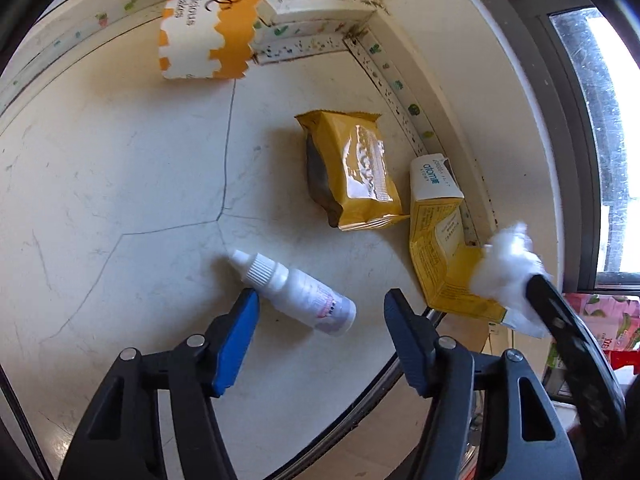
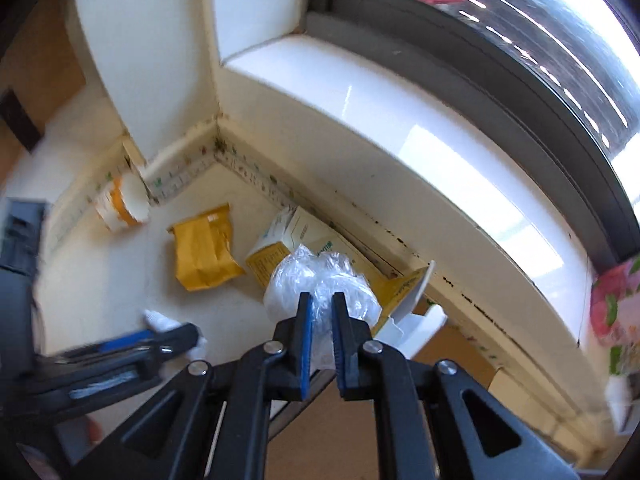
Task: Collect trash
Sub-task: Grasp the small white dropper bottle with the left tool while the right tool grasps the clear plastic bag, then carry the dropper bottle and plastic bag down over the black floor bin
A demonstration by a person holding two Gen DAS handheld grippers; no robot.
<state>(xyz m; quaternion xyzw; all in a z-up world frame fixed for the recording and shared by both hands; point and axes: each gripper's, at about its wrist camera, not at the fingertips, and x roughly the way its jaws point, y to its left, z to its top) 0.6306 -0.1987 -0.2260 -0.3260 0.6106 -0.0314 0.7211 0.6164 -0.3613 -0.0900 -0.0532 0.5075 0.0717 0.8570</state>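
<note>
My left gripper (image 1: 322, 300) is open, its blue pads on either side of a small white dropper bottle (image 1: 298, 294) lying on the white round table (image 1: 100, 184). A yellow snack wrapper (image 1: 352, 168) lies beyond it, and a yellow-and-white carton (image 1: 438, 236) lies at the right. An orange-and-white paper cup (image 1: 206, 34) lies on its side at the far corner. My right gripper (image 2: 320, 300) is shut on a crumpled clear plastic wad (image 2: 320, 284), held above the carton (image 2: 280, 248). It also shows in the left wrist view (image 1: 506, 268).
The table sits in a wall corner edged with patterned tape (image 1: 396, 88). A white window sill (image 2: 400, 128) and dark window frame (image 2: 500, 60) run along the right. A pink floral package (image 1: 600, 320) is beyond the table's right edge.
</note>
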